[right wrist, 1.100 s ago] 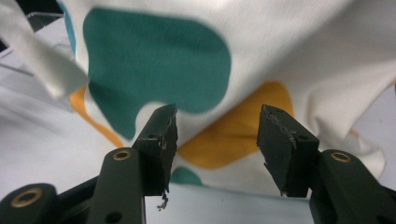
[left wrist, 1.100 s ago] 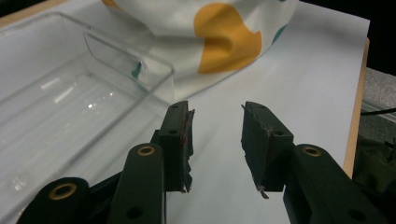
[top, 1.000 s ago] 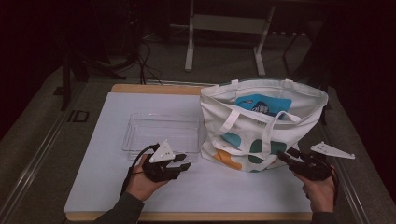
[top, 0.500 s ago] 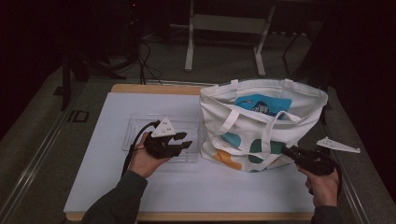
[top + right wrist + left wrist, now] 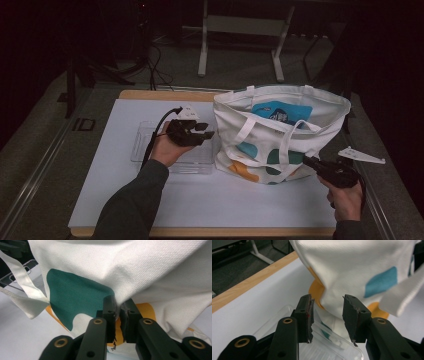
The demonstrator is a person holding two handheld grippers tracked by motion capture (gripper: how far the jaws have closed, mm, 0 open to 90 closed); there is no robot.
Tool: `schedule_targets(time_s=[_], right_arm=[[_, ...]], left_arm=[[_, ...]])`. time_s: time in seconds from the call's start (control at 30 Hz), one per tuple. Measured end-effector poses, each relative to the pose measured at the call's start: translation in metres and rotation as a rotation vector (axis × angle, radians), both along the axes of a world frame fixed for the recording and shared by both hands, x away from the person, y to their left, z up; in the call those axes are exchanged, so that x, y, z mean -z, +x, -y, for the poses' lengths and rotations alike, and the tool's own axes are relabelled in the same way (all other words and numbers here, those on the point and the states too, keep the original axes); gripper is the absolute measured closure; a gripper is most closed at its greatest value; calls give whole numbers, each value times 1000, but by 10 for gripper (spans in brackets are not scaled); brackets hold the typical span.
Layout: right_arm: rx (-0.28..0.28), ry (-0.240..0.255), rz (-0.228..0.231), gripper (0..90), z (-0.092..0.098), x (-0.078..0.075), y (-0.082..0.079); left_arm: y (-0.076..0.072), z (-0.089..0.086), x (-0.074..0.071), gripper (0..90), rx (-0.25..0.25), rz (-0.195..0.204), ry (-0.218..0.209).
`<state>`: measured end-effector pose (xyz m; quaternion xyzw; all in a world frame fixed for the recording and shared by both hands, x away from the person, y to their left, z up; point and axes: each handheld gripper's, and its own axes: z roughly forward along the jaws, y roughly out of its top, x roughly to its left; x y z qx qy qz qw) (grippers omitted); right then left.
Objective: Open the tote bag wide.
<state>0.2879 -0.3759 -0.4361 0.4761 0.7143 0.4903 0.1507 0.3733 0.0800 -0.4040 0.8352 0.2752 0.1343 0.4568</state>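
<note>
The white canvas tote bag with teal and orange patches [image 5: 280, 135] stands on the white worktop [image 5: 110, 170]. The right gripper [image 5: 117, 312] has just pinched its fabric; the left gripper [image 5: 202, 131] hovers half-open, empty. That thin fold could slip free if tugged.

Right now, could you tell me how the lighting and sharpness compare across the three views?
High view: dim, dark surroundings, the tote and mat the brightest parts. Left gripper view: bright, the tote soft up close, the clear tray faintly glinting. Right gripper view: evenly lit, the tote's weave crisp.
</note>
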Motion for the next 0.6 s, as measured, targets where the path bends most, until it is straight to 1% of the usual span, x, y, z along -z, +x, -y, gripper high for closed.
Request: schedule_targets(time_s=[0.03,0.07,0.1,0.13,0.2,0.33,0.37,0.4,0.47,0.5,0.53,0.6], right_arm=[[1,0,3,858,0,0,0],[2,0,9,866,0,0,-1],[2,0,9,866,0,0,-1],[7,-1,20,878,0,0,-2],[9,-1,24,883,0,1,-2],[12,-1,31,885,0,1,-3],[12,-4,32,885,-1,1,-4],[10,-11,35,886,-1,0,-4],[11,-20,40,887,-1,-1,-5],[14,-24,42,888,-1,-1,-6],[15,-24,44,888,-1,-2,-7],[17,-26,52,888,-1,-1,-8]], left_arm=[[6,5,-1,592,5,-4,8],[9,7,0,588,11,-11,-3],[9,7,0,581,11,-11,-3],[14,13,1,576,11,-27,14],[18,19,3,576,2,-36,26],[21,26,4,581,3,-45,11],[23,29,4,588,7,-55,12],[25,31,3,613,5,-53,17],[27,33,0,702,0,-50,11],[27,34,-1,774,-4,-43,16],[27,35,-3,824,0,-39,18],[24,37,-6,858,6,-17,38]])
